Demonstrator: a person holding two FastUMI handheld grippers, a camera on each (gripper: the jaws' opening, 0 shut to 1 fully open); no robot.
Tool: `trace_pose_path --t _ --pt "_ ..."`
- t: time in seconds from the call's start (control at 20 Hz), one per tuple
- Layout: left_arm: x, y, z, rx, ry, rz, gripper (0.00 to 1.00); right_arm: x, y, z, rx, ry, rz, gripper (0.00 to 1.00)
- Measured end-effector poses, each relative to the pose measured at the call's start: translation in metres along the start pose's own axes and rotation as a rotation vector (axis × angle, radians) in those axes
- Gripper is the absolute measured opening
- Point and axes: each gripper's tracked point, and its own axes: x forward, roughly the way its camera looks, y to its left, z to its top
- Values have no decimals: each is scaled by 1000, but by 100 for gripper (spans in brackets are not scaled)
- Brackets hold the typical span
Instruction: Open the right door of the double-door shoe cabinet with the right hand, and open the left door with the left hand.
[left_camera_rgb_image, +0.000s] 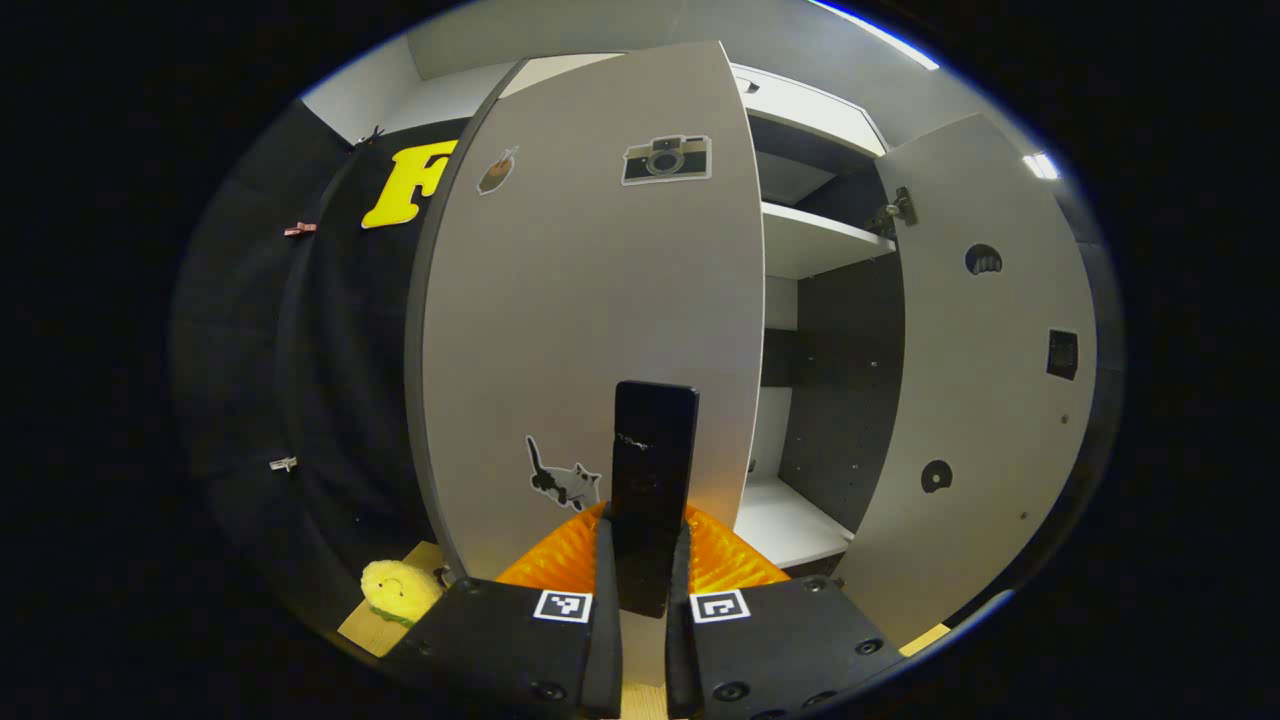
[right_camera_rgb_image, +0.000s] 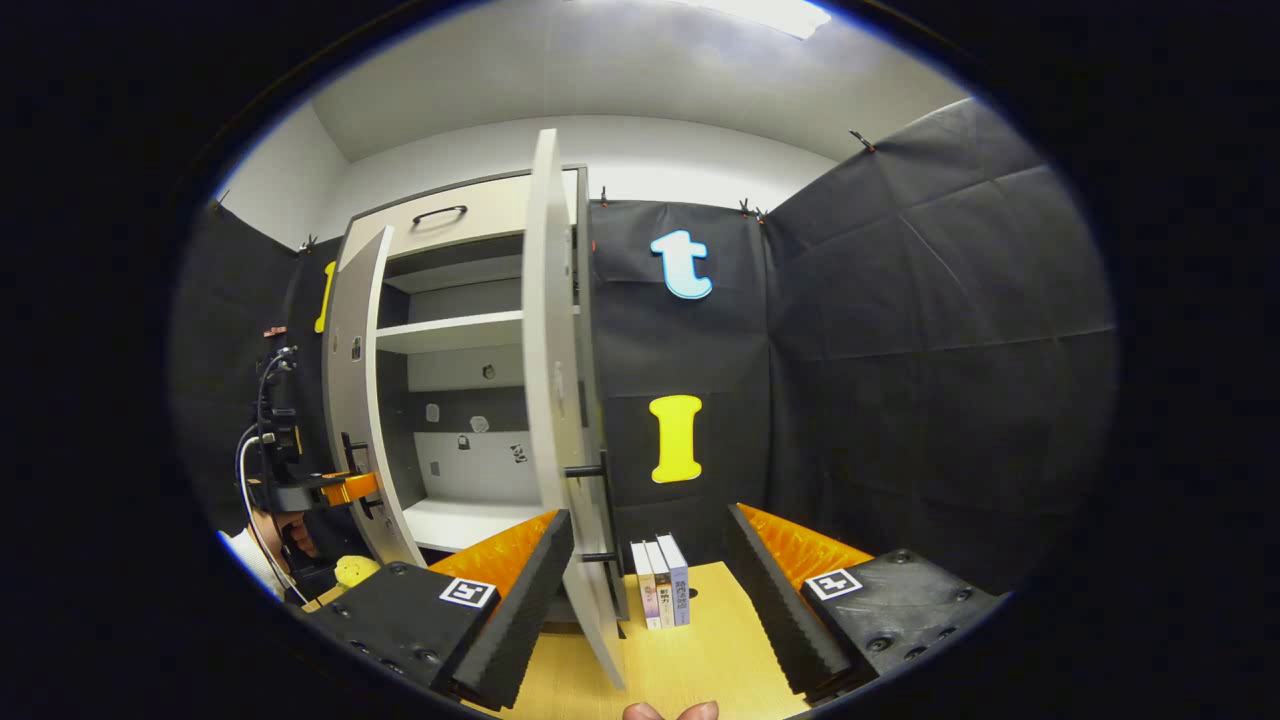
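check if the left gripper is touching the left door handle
Touching. In the left gripper view, the left gripper has both fingers closed against the sides of the handle on the left door, with no gap on either side.

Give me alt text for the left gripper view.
The left gripper is shut on the left door's handle, with the left door swung partly open. Beyond it, the right door stands open, showing bare shelves.

Tongs (left_camera_rgb_image: 641, 590) clamped on left door (left_camera_rgb_image: 590, 300) handle (left_camera_rgb_image: 652, 470), right door (left_camera_rgb_image: 985, 380) open
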Motion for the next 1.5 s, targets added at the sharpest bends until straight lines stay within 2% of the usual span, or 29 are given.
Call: trace_pose_path --t 0.25,0.35,0.45,0.95,1.4,1.5 --pt "-23 16 -5 -9 6 -27 20 -6 30 -4 -21 3 44 96" --pt "-35 26 -5 -7 9 -27 22 -9 44 -7 -14 17 60 96" --pt "-47 34 -5 -15 9 -29 20 -9 52 -10 -10 22 70 97" --pt "-79 83 -6 -39 6 -7 19 -11 89 -19 -7 41 126 97" --pt "-91 148 -9 -49 4 51 15 -12 118 -25 -9 55 170 97" --pt "-92 174 -9 -33 10 100 13 -14 125 -28 -19 59 183 97"
